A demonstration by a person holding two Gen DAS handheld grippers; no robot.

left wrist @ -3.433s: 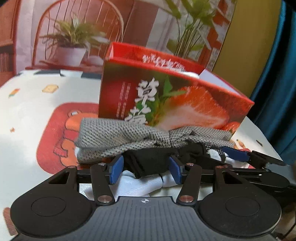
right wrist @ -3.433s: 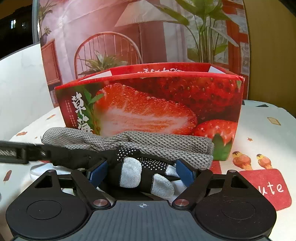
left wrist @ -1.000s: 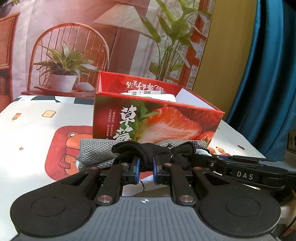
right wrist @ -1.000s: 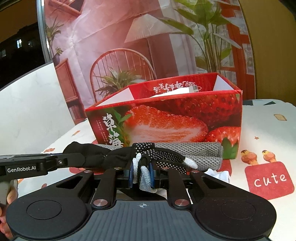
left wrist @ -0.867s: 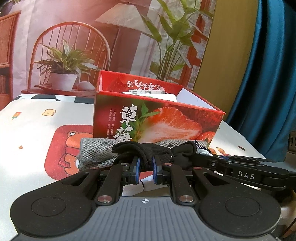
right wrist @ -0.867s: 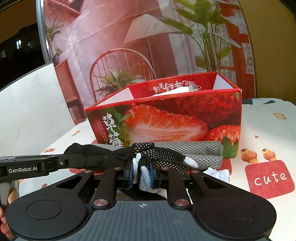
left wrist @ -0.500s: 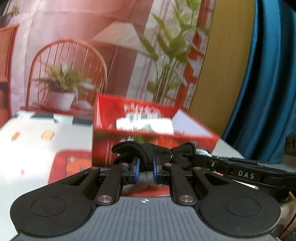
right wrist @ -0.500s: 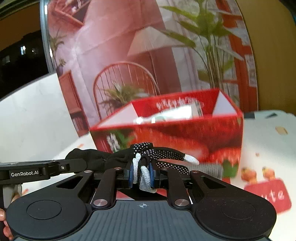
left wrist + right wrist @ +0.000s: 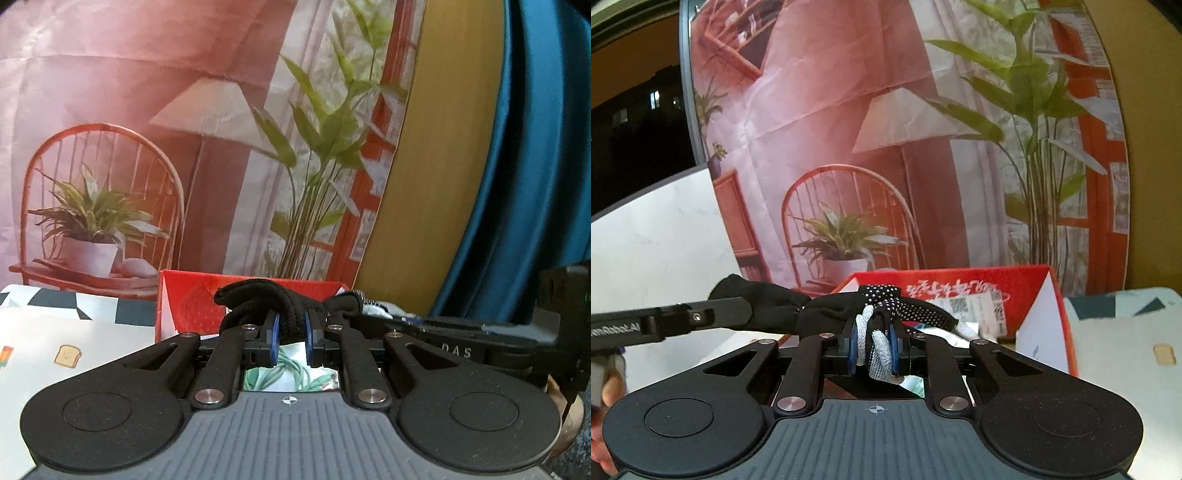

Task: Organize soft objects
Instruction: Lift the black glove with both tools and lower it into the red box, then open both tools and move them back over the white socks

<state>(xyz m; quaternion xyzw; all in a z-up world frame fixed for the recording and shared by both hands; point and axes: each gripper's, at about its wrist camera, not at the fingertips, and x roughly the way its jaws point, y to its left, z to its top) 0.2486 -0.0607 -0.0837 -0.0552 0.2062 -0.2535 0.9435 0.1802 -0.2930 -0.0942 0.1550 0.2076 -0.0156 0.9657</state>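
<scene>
A black glove with white dots and grey fingertips hangs stretched between my two grippers, above the open red strawberry box (image 9: 192,306) (image 9: 1027,284). My left gripper (image 9: 290,334) is shut on the glove's black cuff end (image 9: 258,295). My right gripper (image 9: 873,345) is shut on the glove's finger end (image 9: 882,306), with grey fingertips bunched between its blue pads. The right gripper's body (image 9: 461,347) crosses the left wrist view; the left gripper's body (image 9: 665,321) crosses the right wrist view. The grey knitted cloth from before is out of sight.
Inside the box lie a packet with green cable (image 9: 291,373) and a white printed packet (image 9: 975,306). A patterned tablecloth (image 9: 55,350) covers the table. A printed backdrop (image 9: 868,129) hangs behind, with a yellow wall and blue curtain (image 9: 535,166) to the right.
Both grippers have risen and moved forward with the glove, from in front of the box to above its opening. The grey cloth has dropped out of view.
</scene>
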